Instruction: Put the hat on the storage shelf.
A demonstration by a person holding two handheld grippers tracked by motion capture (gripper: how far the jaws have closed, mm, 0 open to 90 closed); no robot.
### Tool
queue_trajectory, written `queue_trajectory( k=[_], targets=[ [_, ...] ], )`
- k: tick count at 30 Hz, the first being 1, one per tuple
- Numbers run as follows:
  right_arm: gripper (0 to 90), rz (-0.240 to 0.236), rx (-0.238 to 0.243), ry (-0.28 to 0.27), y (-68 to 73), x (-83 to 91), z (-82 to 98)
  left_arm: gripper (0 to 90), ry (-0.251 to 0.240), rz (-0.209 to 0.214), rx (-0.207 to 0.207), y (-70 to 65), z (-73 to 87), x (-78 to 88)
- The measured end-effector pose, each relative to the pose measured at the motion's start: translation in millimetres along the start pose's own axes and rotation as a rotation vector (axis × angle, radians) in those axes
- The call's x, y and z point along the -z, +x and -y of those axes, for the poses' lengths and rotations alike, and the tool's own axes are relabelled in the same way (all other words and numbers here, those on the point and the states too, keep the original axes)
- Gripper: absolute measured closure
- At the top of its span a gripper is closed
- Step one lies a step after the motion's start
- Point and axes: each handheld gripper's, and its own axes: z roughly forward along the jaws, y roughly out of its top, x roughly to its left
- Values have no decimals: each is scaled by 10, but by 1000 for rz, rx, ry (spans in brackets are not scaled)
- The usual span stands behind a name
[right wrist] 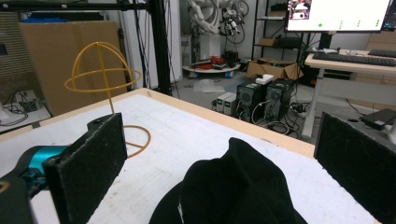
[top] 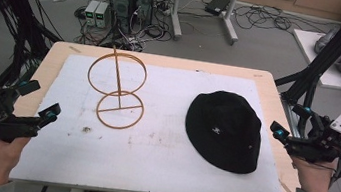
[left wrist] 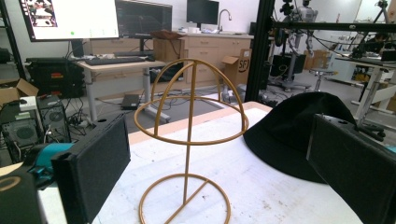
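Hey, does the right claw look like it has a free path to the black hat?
Probably yes. The right claw hovers open just off the table's right edge, beside the black hat, and nothing lies between them. The wire stand sits well off to the left.

The worktop (top: 269, 97) is pale wood, covered by a white sheet (top: 161, 145). On the sheet a gold wire stand (top: 118, 88) stands upright at the left. A black hat (top: 224, 129) lies at the right, well apart from it.

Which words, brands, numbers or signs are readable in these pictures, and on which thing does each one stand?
"SF": on the cardboard box by the cabinet; the letters are small, so the reading is uncertain.
Small white mark on the hat: too small to read.
Monitor in the left gripper view: content blurred.
Monitor in the right gripper view: content blurred.
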Motion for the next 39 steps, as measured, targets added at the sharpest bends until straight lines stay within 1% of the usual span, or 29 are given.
queue_trajectory(
  k=[4, 7, 8, 10, 11, 16, 18, 19, 21, 22, 23, 24, 25, 26, 27, 28, 30, 32, 34, 37, 39],
  targets=[
    [16, -12, 2, -2, -5, 22, -43, 63, 3, 2, 3, -8, 10, -13],
    [16, -37, 2, 13, -22, 13, -115, 63, 8, 2, 2, -14, 19, -17],
    [16, -37, 2, 13, -22, 13, -115, 63, 11, 2, 2, -16, 20, -15],
    [16, -48, 19, 16, -34, -2, -139, 63, 13, 1, 2, -23, 24, -11],
    [16, -60, 24, 32, -45, -19, -145, 63, 13, 3, 5, -26, 24, -8],
    [16, -63, 21, 51, -93, -68, -154, 63, 14, 0, 12, -39, 23, 24],
    [16, -67, 26, 60, -113, -109, -166, 63, 11, -1, 12, -49, 23, 33],
    [16, -71, 28, 74, -131, -164, -180, 63, 14, 0, 10, -50, 22, 39],
    [16, -73, 28, 83, -136, -185, -187, 63, 13, -3, 12, -55, 23, 45],
    [16, -77, 32, 90, -147, -228, -197, 63, 14, -3, 10, -54, 24, 48],
    [16, -88, 37, 107, -164, -297, -212, 63, 13, -2, 11, -55, 25, 51],
    [16, -88, 37, 107, -164, -297, -212, 63, 14, -1, 9, -53, 26, 53],
    [16, -99, 42, 123, -175, -367, -223, 63, 16, -1, 8, -51, 28, 55],
    [16, -99, 42, 123, -175, -367, -223, 63, 16, -2, 11, -50, 31, 56],
    [16, -108, 46, 136, -189, -432, -232, 63, 17, -1, 12, -46, 33, 57],
    [16, -108, 46, 136, -189, -432, -232, 63, 18, -1, 15, -45, 36, 58],
    [16, -119, 54, 141, -207, -489, -236, 63, 18, 1, 18, -44, 40, 61],
    [16, -130, 51, 156, -227, -545, -236, 63, 20, 1, 18, -46, 43, 62],
    [16, -134, 57, 161, -249, -587, -230, 63, 21, 0, 19, -53, 47, 62],
    [16, -143, 50, 174, -273, -639, -221, 63, 25, 1, 18, -58, 54, 59],
    [16, -153, 57, 173, -295, -673, -214, 63, 31, 2, 15, -59, 59, 58]
  ],
)
